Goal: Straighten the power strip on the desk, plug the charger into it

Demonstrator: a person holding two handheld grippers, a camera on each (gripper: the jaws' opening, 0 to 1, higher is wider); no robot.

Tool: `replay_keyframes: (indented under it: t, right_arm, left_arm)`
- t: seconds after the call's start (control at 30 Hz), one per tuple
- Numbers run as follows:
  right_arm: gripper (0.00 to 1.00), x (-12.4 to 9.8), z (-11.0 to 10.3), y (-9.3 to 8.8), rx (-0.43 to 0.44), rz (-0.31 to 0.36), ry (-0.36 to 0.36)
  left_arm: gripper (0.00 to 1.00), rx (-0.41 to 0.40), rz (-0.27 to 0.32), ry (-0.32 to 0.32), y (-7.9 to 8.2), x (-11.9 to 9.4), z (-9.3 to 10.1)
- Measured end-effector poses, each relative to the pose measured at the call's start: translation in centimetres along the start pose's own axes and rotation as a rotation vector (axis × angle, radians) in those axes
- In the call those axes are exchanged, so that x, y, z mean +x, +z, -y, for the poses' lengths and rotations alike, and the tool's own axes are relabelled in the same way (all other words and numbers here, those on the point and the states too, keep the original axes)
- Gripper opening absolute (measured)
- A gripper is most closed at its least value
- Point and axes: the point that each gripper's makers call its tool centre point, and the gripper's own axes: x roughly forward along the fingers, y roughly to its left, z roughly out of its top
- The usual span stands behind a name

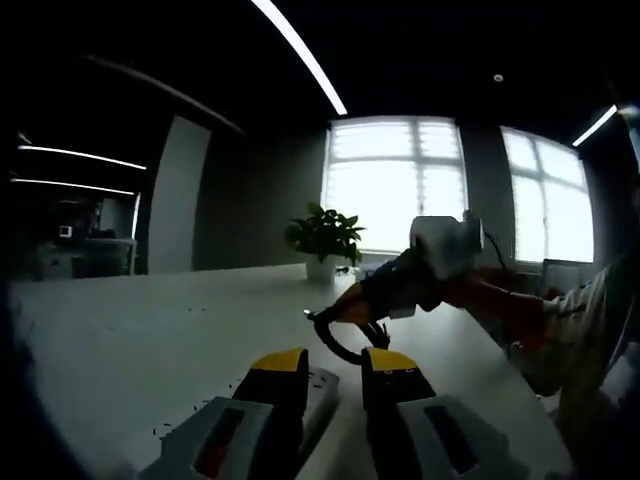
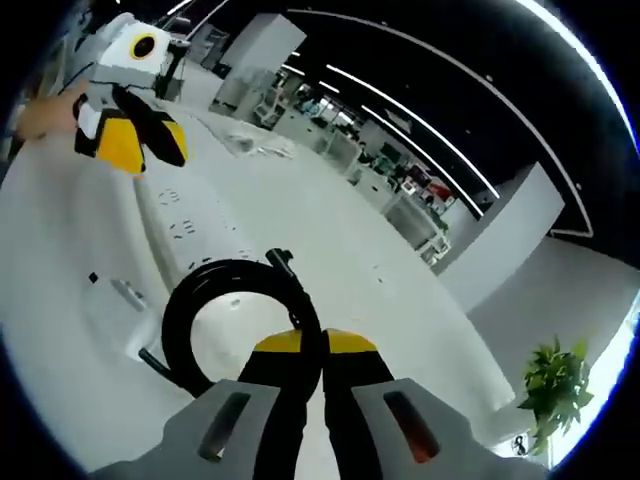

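Left gripper view: left gripper (image 1: 335, 368) fingers parted over white power strip (image 1: 318, 392) on worktop (image 1: 130, 340); right gripper (image 1: 335, 314) beyond grips black cable (image 1: 338, 344); potted plant (image 1: 324, 240) behind.
Right gripper view: fingers pinching looped black cable (image 2: 225, 290); long white power strip (image 2: 185, 235) lies flat on worktop, left gripper (image 2: 132, 140) hovering beyond.

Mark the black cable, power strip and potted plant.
black cable (image 2: 180, 300): right gripper view, left side of its loop.
power strip (image 2: 185, 228): right gripper view, socket face.
potted plant (image 1: 325, 236): left gripper view, leaves.

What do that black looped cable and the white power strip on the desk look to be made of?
The cable looks like matte black rubber or soft plastic; it curls into a loop. The power strip looks like hard white plastic, smooth with moulded sockets. The right gripper looks shut on the cable.
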Motion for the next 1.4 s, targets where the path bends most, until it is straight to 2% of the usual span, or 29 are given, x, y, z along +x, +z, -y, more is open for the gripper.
replay_keyframes:
  t: [0.2, 0.37, 0.57, 0.6, 0.73, 0.9, 0.97, 1.03, 1.13, 1.27, 1.4]
  right_arm:
    - [0.03, -1.8, 0.4, 3.2, -0.072, 0.102, -0.078]
    - [0.03, -3.2, 0.4, 5.2, -0.055, 0.178, -0.116]
    - [0.03, -4.9, 0.0, 7.3, -0.089, 0.247, -0.149]
    - [0.03, -5.2, 0.0, 7.7, -0.088, 0.258, -0.152]
    - [0.03, -6.2, -0.5, 9.4, -0.082, 0.318, -0.141]
    - [0.03, -6.7, -1.1, 11.1, -0.112, 0.371, -0.130]
    - [0.03, -6.6, -1.5, 11.7, -0.088, 0.397, -0.094]
    - [0.03, -6.6, -1.6, 12.2, -0.047, 0.419, -0.058]
    - [0.03, -6.4, -1.7, 12.4, -0.060, 0.421, -0.056]
    - [0.03, -6.4, -1.6, 13.1, -0.052, 0.445, -0.052]
    - [0.04, -6.2, -1.3, 13.4, -0.021, 0.467, -0.053]
  left_arm:
    - [0.22, -0.014, 0.010, -0.009, 0.3, -0.1, 0.0]
    - [0.22, -0.020, 0.033, -0.024, 1.2, -0.4, 0.2]
    - [0.23, -0.030, 0.087, -0.085, 2.6, -0.6, 1.6]
    - [0.24, -0.055, 0.104, -0.105, 3.0, -0.5, 2.0]
    - [0.26, -0.122, 0.136, -0.179, 3.5, -0.6, 3.5]
    - [0.27, -0.121, 0.146, -0.251, 3.8, -0.7, 5.2]
    - [0.26, -0.111, 0.147, -0.264, 3.8, -0.7, 5.8]
    - [0.25, -0.103, 0.144, -0.273, 3.8, -0.6, 6.2]
    - [0.20, -0.091, 0.152, -0.291, 4.1, -0.7, 6.7]
    - [0.16, -0.088, 0.163, -0.270, 4.7, -1.1, 6.1]
    - [0.13, -0.142, 0.184, -0.254, 5.4, -1.3, 5.9]
